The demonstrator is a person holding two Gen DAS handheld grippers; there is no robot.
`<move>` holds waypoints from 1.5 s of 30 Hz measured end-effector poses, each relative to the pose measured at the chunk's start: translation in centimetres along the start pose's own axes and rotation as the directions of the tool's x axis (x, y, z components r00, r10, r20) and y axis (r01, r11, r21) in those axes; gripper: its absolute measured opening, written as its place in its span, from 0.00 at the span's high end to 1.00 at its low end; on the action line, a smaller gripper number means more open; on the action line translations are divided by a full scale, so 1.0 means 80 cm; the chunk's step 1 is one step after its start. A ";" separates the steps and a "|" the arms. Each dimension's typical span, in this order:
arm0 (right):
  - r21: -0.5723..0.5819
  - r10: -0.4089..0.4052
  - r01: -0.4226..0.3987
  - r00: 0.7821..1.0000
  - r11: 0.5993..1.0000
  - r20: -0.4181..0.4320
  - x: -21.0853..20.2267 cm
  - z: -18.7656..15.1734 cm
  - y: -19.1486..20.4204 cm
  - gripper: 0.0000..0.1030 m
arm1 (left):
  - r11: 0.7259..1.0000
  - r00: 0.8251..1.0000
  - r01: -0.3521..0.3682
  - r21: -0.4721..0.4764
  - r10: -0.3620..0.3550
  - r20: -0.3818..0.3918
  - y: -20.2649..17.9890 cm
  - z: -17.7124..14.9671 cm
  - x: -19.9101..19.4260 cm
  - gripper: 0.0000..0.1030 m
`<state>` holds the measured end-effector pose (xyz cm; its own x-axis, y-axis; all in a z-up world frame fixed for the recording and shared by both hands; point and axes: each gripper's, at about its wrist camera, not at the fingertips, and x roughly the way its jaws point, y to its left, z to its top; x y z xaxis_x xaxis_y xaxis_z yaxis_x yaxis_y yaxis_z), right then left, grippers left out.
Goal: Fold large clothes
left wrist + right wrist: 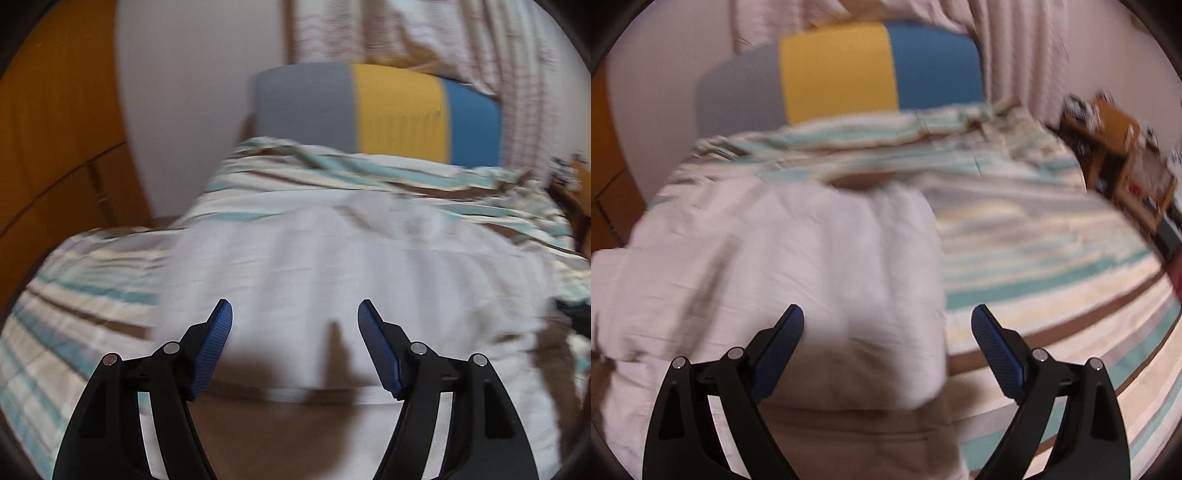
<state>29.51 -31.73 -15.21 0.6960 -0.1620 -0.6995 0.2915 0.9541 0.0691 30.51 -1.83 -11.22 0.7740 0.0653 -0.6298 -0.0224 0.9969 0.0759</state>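
White garment (332, 266) lies spread on the striped bed (81, 291), below the headboard (376, 110). Left tool (295, 325) and right tool (888, 328) both spread, nothing pinched, hovering over its near edge. Judged between folds; next move needs fresh grips on an edge.

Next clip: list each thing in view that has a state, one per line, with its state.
Left tongs: open, nothing between them.
Right tongs: open, nothing between them.
White garment: lying on the bed, creased, its near part folded over.
Striped bedspread: spread over the bed, rumpled near the headboard.
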 end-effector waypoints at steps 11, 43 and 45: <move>-0.322 0.080 -0.062 0.996 0.945 0.041 0.002 0.016 0.187 0.09 | 0.975 0.987 -0.124 -0.185 0.101 -0.125 0.091 -0.017 0.031 0.32; -0.161 -0.005 -0.003 0.999 0.987 -0.050 0.088 -0.022 0.122 0.03 | 0.994 0.981 -0.103 -0.033 0.096 -0.170 0.051 0.013 0.169 0.40; -0.165 -0.010 0.002 0.999 0.986 -0.049 0.088 -0.022 0.123 0.03 | 0.994 0.981 -0.098 -0.040 0.090 -0.169 0.053 0.013 0.170 0.40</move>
<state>36.12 -23.05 -20.72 0.6603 -0.1588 -0.7340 0.1804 0.9823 -0.0502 41.60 3.26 -18.60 0.6508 0.1618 -0.7418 -0.1236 0.9866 0.1068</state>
